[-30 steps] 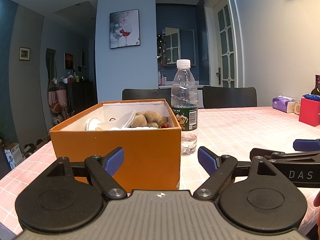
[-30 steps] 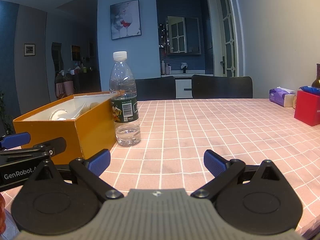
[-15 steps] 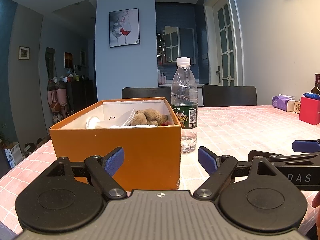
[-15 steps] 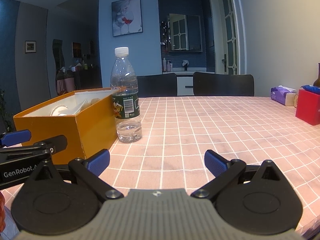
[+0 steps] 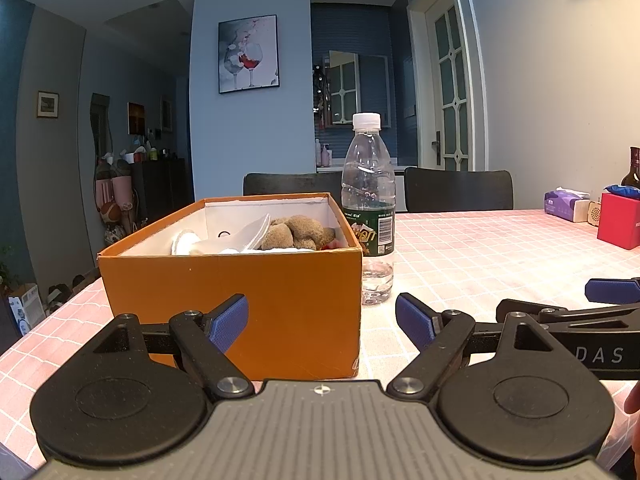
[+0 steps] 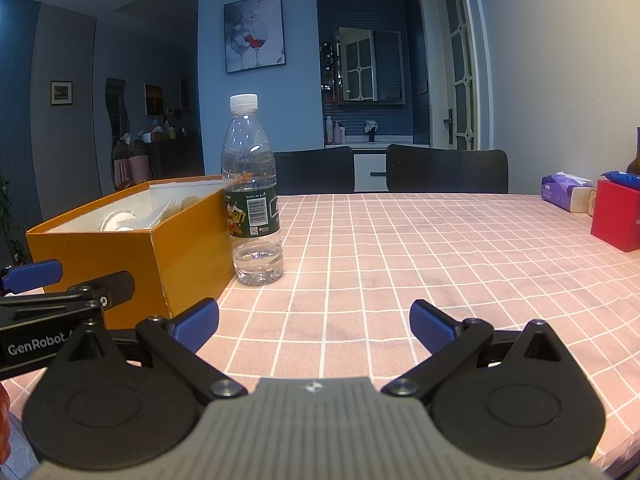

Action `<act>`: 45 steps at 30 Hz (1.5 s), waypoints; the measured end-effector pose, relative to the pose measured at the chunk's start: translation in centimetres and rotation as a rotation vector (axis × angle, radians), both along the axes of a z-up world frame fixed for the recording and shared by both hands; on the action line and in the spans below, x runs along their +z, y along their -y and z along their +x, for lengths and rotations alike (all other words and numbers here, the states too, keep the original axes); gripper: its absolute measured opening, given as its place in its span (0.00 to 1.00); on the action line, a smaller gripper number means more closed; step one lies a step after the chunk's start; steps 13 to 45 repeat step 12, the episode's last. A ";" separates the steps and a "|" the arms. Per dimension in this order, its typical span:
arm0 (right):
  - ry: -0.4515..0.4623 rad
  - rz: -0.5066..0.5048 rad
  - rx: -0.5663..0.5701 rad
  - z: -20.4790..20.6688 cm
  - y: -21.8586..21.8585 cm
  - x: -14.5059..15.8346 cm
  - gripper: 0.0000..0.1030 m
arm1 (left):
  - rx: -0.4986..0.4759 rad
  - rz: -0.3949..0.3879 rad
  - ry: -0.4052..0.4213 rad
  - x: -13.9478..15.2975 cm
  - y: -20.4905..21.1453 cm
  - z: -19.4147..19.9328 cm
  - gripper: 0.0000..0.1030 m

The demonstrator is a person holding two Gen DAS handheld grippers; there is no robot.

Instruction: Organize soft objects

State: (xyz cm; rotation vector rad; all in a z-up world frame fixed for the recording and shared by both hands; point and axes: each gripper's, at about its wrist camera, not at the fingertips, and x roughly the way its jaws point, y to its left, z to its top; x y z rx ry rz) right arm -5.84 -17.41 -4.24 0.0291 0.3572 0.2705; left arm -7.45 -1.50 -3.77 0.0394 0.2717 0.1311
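Note:
An orange box (image 5: 240, 300) (image 6: 120, 248) stands on the pink checked tablecloth, open at the top. Inside lie a brown plush toy (image 5: 296, 232) and white soft items (image 5: 208, 242). My left gripper (image 5: 322, 322) hangs open just in front of the box's near wall, nothing between its blue pads. My right gripper (image 6: 314, 324) is open too, low over the bare cloth to the right of the box. A nearly empty clear water bottle (image 5: 368, 212) (image 6: 252, 196) stands upright against the box's right side.
A red box (image 6: 616, 216) and a purple tissue pack (image 6: 564, 192) sit at the far right of the table (image 6: 400, 248). Two dark chairs (image 6: 446, 172) stand behind its far edge. Each gripper's arm shows at the edge of the other's view.
Both cameras have dropped and drawn back slightly; the box and bottle sit a little higher in view. Both grippers stay open and empty.

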 end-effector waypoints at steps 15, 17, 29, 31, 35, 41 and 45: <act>-0.011 -0.005 -0.006 0.2 0.2 -0.3 0.97 | -0.010 0.001 -0.006 -0.3 -0.2 0.1 0.95; -0.011 -0.005 -0.006 0.2 0.2 -0.3 0.97 | -0.010 0.001 -0.006 -0.3 -0.2 0.1 0.95; -0.011 -0.005 -0.006 0.2 0.2 -0.3 0.97 | -0.010 0.001 -0.006 -0.3 -0.2 0.1 0.95; -0.011 -0.005 -0.006 0.2 0.2 -0.3 0.97 | -0.010 0.001 -0.006 -0.3 -0.2 0.1 0.95; -0.011 -0.005 -0.006 0.2 0.2 -0.3 0.97 | -0.010 0.001 -0.006 -0.3 -0.2 0.1 0.95; -0.011 -0.005 -0.006 0.2 0.2 -0.3 0.97 | -0.010 0.001 -0.006 -0.3 -0.2 0.1 0.95; -0.011 -0.005 -0.006 0.2 0.2 -0.3 0.97 | -0.010 0.001 -0.006 -0.3 -0.2 0.1 0.95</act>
